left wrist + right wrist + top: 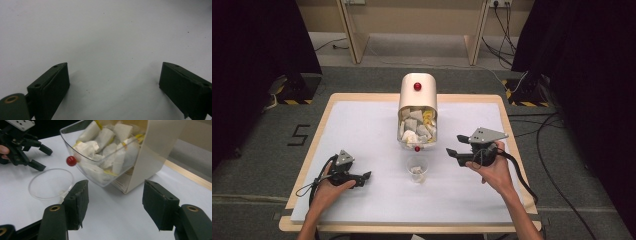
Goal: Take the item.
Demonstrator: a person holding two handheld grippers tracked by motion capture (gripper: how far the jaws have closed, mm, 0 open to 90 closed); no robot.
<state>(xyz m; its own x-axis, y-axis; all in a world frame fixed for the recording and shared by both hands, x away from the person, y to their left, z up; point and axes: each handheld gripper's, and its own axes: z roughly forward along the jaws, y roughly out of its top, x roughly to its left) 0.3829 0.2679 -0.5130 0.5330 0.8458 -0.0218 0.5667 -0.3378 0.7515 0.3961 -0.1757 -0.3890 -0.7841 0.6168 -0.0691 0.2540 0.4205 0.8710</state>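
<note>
My left gripper [364, 176] rests low on the white mat [362, 125], jaws wide apart with bare mat between them. My right gripper [454, 145] hovers with jaws apart too, empty. Between them stands a clear cup [417, 170] holding one sachet. Just beyond it, the dispenser [417, 110] has its clear drawer [100, 160] tipped open, full of sachets [105, 150].

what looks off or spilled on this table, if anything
Nothing looks spilled or damaged. The cream dispenser box has its clear drawer tilted open, showing the tea bags inside, which seems deliberate. The clear cup stands upright in front of it with something white inside. Both the left gripper and the right gripper are open, holding nothing.
</note>
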